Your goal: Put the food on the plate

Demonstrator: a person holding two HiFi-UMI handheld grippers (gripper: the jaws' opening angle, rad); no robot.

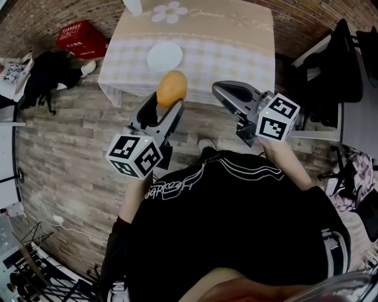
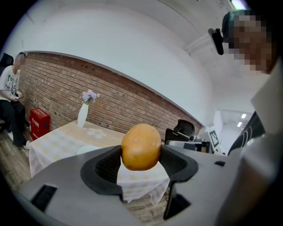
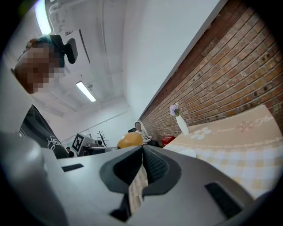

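Observation:
A round orange-brown piece of food is held in the air by my left gripper, which is shut on it just short of the table's near edge. In the left gripper view the food fills the gap between the jaws. A white plate lies on the checked tablecloth, beyond the food and apart from it. My right gripper hovers to the right of the food, shut with nothing in it; in the right gripper view its pads meet.
A white vase with flowers stands at the table's far left. A red crate and a black bag lie on the floor to the left. Black chairs stand to the right. A seated person is by the brick wall.

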